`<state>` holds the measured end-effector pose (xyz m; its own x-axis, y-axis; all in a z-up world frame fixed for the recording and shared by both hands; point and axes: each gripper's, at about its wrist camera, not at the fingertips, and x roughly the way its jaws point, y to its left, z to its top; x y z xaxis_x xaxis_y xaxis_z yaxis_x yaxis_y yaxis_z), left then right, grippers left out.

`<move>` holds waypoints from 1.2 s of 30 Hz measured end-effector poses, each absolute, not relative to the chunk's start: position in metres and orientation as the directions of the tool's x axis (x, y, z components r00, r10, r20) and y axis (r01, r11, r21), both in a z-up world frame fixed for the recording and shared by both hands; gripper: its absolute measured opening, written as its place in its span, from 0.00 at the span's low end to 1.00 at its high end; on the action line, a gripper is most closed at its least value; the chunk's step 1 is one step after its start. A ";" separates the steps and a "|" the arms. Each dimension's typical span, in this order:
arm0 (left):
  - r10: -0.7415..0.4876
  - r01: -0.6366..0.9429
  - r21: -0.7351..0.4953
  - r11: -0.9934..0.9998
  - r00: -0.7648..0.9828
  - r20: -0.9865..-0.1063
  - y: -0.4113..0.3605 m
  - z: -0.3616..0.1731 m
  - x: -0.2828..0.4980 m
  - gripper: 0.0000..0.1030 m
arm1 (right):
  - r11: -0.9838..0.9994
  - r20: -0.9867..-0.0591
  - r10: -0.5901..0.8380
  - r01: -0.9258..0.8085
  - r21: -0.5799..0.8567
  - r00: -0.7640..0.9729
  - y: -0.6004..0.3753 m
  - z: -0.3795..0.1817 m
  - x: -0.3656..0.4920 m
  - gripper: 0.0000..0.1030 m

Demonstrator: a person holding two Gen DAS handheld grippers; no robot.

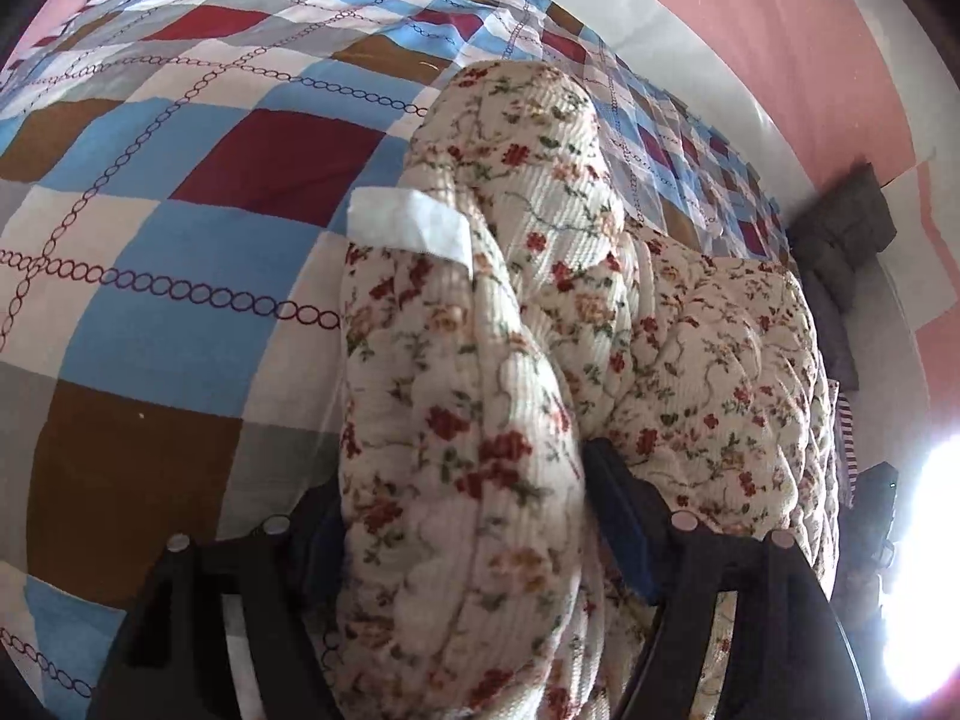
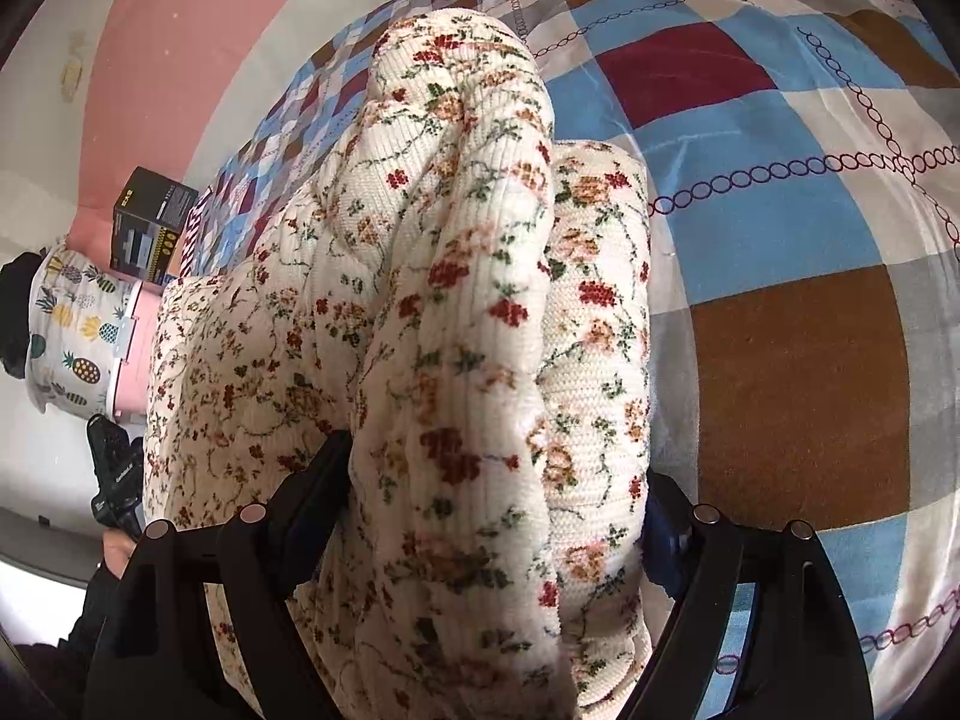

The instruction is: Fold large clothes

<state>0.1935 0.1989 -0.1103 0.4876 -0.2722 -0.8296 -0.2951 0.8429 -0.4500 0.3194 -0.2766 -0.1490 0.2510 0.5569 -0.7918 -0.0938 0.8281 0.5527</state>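
Floral quilted garment [image 1: 480,372]: bunched on the checked bedspread [image 1: 150,252], white label [image 1: 408,228] showing. Left gripper [image 1: 462,516]: jaws wide, pinching a thick fold. Right gripper [image 2: 498,498]: jaws wide, clamped around another thick fold. Black box [image 2: 150,228] beside the bed.

Your left tool [image 1: 465,516] points steeply downward, its jaws spread wide with a thick fold of the floral garment [image 1: 480,420] filling the gap between them. Your right tool [image 2: 498,498] tilts down likewise, jaws equally wide, straddling another bulky fold of the same garment.
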 end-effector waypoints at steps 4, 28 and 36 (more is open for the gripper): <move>-0.169 -0.273 -0.324 0.906 0.470 -0.866 0.179 -0.094 0.197 0.57 | 0.848 -0.809 0.525 -0.086 0.523 0.263 -0.264 -0.137 0.314 0.66; -0.128 -0.204 -0.302 0.931 0.594 -0.794 0.176 0.016 0.156 0.32 | 0.881 -0.793 0.472 -0.171 0.441 0.386 -0.245 -0.031 0.275 0.40; -0.129 -0.185 -0.311 0.932 0.633 -0.763 0.184 0.044 0.144 0.32 | 0.874 -0.766 0.484 -0.195 0.444 0.423 -0.240 -0.006 0.265 0.40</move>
<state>0.1439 0.1838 0.0440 0.6330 -0.1289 -0.7633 -0.1850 0.9323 -0.3108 0.2647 -0.2400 -0.0062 0.4229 0.4839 -0.7661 -0.1952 0.8743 0.4445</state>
